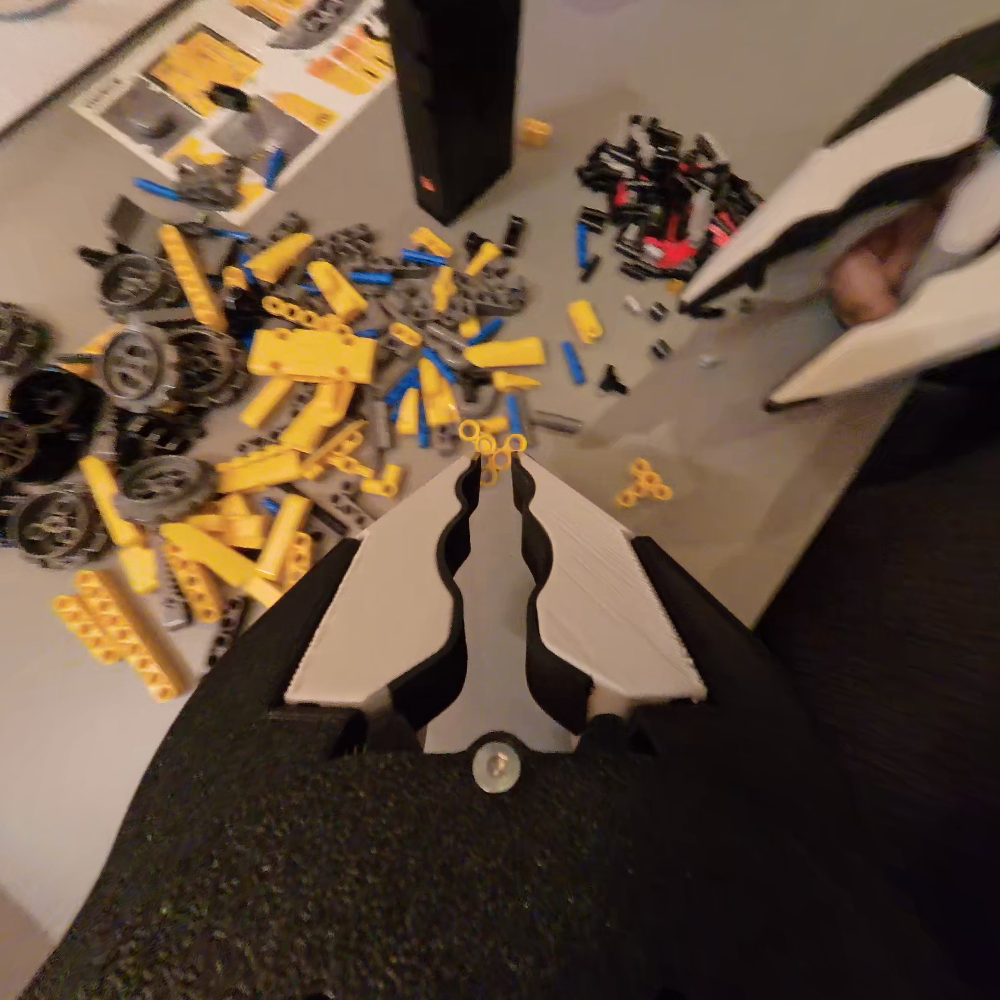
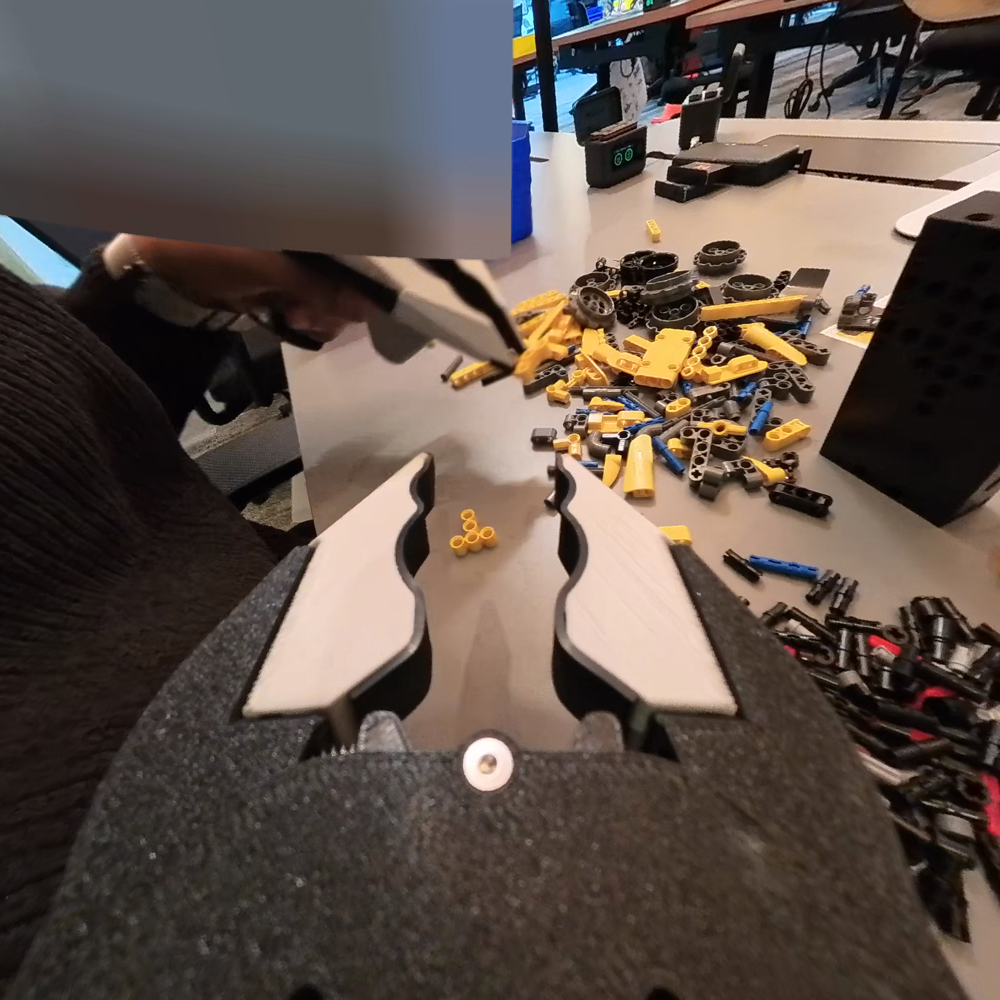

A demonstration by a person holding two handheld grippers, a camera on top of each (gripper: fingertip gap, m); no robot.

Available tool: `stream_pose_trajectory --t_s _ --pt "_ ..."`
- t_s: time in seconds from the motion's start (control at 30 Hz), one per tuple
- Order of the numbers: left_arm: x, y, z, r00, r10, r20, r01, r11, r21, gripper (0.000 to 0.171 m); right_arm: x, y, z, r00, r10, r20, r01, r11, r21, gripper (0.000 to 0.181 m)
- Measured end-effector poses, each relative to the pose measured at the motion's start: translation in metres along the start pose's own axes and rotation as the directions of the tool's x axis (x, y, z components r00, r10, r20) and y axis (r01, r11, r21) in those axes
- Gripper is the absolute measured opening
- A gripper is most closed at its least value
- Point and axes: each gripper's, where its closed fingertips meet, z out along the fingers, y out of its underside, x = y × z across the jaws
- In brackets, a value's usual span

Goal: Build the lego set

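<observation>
Grey table (image 1: 703,162): left gripper (image 1: 495,457) pinching yellow connector (image 1: 492,443); right gripper (image 2: 492,471) agape.

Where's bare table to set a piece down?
Bare table lies along the near edge, around the loose yellow connector ahead of the open right tool. Crowded: the yellow-and-blue pile beyond, the black-and-red pin heap to the right. The left tool grips a yellow piece.

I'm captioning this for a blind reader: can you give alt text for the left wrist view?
The left gripper pinches a small yellow T-shaped holed piece at its fingertips, above a grey table strewn with yellow, blue and grey building pieces and black wheels. A matching yellow piece lies to the right; the open right gripper enters from the upper right.
</observation>
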Motion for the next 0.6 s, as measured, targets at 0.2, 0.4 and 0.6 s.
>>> stream_pose_trajectory --t_s 0.2,0.4,0.6 --pt "0.037 0.029 0.0 0.997 -0.067 -0.037 0.066 0.998 -0.013 0.011 0.0 0.0 0.0 0.999 -0.028 -0.021 0.028 1.0 0.001 0.045" --pt "0.036 0.051 0.013 0.994 -0.085 0.069 0.087 0.996 -0.025 0.011 0.002 -0.002 -0.002 1.0 -0.009 -0.025 0.009 1.0 0.016 0.044" --pt "0.03 0.052 0.008 0.987 -0.138 0.079 0.14 0.99 -0.022 0.016 0.001 -0.002 -0.001 0.999 -0.024 -0.027 0.024 1.0 0.014 0.044"
